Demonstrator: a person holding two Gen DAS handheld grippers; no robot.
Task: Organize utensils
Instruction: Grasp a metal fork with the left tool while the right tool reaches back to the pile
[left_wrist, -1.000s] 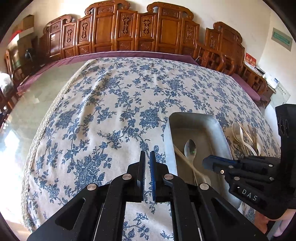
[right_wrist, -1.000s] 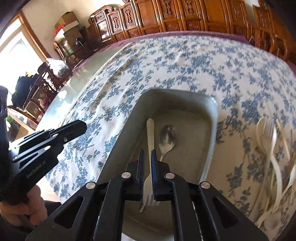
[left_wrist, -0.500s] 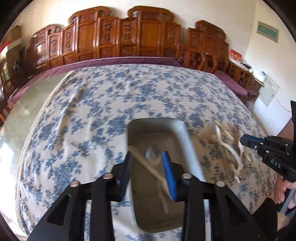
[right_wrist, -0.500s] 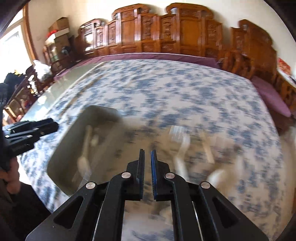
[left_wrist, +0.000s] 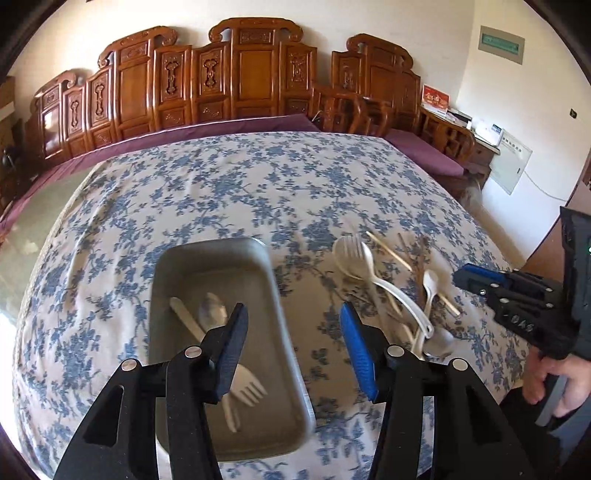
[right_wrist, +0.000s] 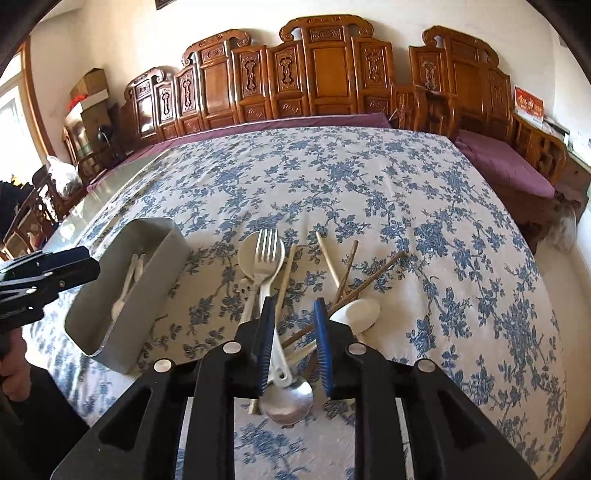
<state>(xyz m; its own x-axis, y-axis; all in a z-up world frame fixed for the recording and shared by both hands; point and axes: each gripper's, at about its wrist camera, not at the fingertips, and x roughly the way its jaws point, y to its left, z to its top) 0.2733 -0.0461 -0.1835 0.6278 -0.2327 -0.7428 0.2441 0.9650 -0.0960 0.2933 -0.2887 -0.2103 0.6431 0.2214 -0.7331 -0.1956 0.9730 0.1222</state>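
Note:
A grey tray (left_wrist: 214, 246) on the flowered tablecloth holds a white fork (left_wrist: 245, 387) and a metal spoon (left_wrist: 212, 308). My left gripper (left_wrist: 295, 343) hangs over the tray's right rim, its jaws opening with nothing between them. To the right lies a loose pile: a white fork (right_wrist: 267, 251), white spoons (right_wrist: 356, 312), a metal spoon (right_wrist: 288, 397) and brown chopsticks (right_wrist: 369, 277). My right gripper (right_wrist: 293, 332) hovers over this pile, jaws opening. The white fork's handle and chopsticks show in the gap below, and the pads are not pressing on them.
The tablecloth (right_wrist: 369, 184) covers a large table; bare glass (left_wrist: 44, 206) shows at its left edge. Carved wooden chairs (right_wrist: 325, 74) line the far side. The left gripper (right_wrist: 92, 266) sits beside the tray (right_wrist: 129, 295) in the right wrist view. A hand (left_wrist: 554, 380) holds the right gripper (left_wrist: 465, 277).
Both grippers swung rightward. The right one left the tray for the loose pile and began to open. The left one went from shut to open, over the tray's right rim.

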